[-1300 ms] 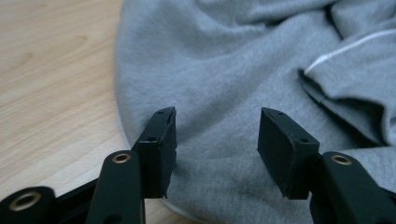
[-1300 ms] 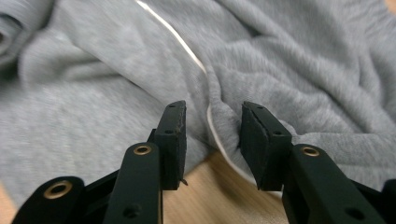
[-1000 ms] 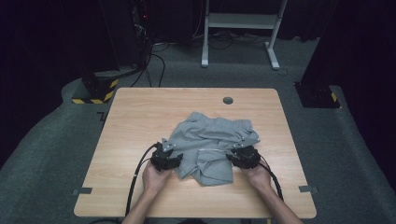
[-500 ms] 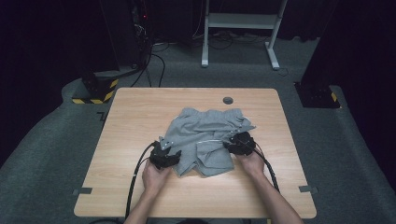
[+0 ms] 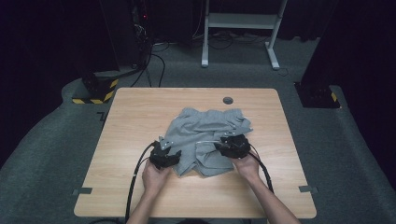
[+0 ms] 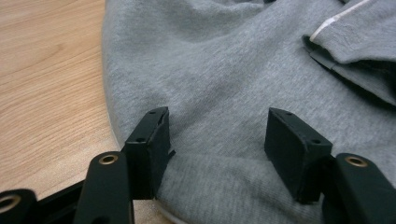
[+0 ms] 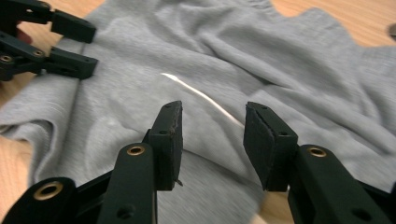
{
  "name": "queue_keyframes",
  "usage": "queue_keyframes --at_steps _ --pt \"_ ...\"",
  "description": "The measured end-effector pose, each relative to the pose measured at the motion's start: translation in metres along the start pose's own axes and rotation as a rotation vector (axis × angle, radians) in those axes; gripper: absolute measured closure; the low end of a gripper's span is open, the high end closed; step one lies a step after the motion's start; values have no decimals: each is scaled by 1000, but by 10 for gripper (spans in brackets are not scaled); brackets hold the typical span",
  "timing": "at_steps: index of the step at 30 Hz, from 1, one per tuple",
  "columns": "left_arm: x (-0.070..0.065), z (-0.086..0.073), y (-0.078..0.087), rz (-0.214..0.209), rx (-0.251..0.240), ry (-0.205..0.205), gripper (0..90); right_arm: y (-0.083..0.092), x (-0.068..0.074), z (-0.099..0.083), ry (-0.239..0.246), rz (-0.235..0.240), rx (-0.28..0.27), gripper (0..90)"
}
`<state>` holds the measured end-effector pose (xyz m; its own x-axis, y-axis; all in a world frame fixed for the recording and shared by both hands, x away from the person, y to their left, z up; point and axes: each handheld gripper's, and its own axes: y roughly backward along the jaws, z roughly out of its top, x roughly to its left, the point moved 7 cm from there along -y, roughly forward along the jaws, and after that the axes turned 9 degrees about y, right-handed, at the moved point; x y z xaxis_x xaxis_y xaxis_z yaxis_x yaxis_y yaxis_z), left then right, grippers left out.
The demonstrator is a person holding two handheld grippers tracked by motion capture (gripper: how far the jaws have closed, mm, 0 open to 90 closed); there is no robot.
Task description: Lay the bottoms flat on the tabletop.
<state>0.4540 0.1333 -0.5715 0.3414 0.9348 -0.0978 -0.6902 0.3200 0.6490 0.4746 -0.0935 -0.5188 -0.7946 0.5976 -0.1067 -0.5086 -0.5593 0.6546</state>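
Both the left gripper [image 5: 164, 156] and right gripper [image 5: 233, 145] are just opening, jaws released over the shorts [image 5: 205, 135] at frame centre, likely letting a fold settle.

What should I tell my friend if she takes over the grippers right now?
Left gripper: jaws have just been opening; open over the near left edge of the grey shorts, cloth between them, not pinched.
Right gripper: jaws also just opened; nothing held, above the shorts' right side.
The shorts lie rumpled mid-table, white drawstring showing.
Done: both grips let go.
Left: probably smoothing or folding.
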Motion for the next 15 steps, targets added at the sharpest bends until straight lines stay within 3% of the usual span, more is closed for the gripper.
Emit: queue_keyframes --at_steps 4,15 --pt "0 0 0 1 0 -1 407 -19 7 1 -16 35 22 574" --pt "0 0 0 1 1 -1 406 -45 8 -2 -59 37 60 607"
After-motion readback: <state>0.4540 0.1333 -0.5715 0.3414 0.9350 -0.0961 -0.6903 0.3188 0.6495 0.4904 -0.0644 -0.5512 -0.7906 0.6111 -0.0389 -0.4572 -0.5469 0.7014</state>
